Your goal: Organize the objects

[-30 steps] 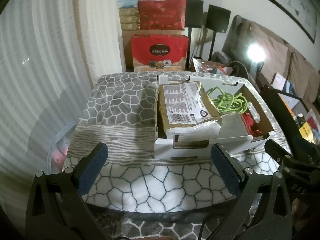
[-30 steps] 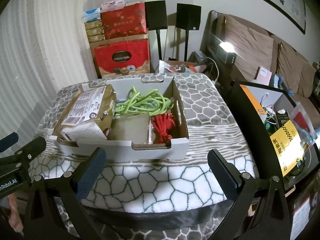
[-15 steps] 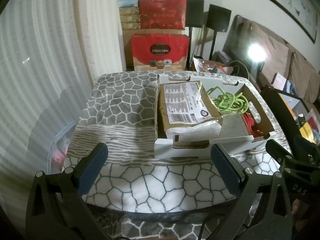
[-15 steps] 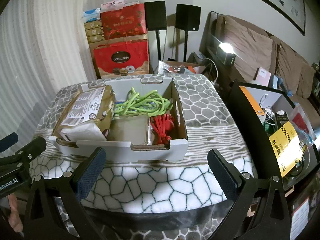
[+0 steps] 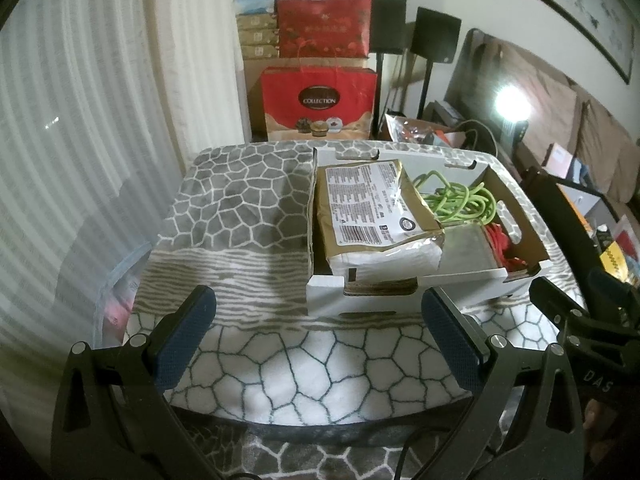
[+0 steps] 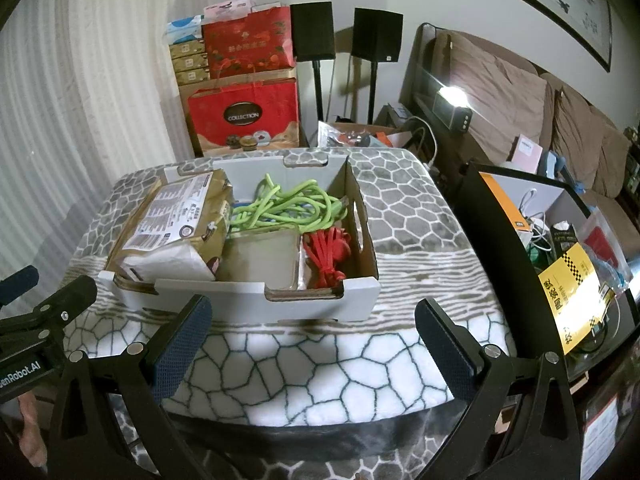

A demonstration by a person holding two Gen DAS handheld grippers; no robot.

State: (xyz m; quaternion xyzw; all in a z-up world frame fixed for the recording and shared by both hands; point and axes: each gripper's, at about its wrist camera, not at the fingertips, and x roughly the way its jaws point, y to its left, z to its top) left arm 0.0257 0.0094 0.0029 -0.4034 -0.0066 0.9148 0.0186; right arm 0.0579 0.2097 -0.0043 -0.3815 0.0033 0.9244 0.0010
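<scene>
A white cardboard box stands on a table covered with a grey-and-white stone-pattern blanket. Inside it lie a gold napkin pack, a coiled green cord, a red strap bundle and a grey flat lid. My left gripper hovers open in front of the box's near-left corner. My right gripper is open too, just short of the box's front wall. Neither holds anything.
Red gift bags and stacked boxes stand behind the table, with two black speakers on stands. A black open case full of clutter sits at the right. A striped curtain hangs at the left. A lamp glares near the sofa.
Both views have shifted only slightly; the box looks marginally farther away. The grippers stay open and nothing in the box has moved.
</scene>
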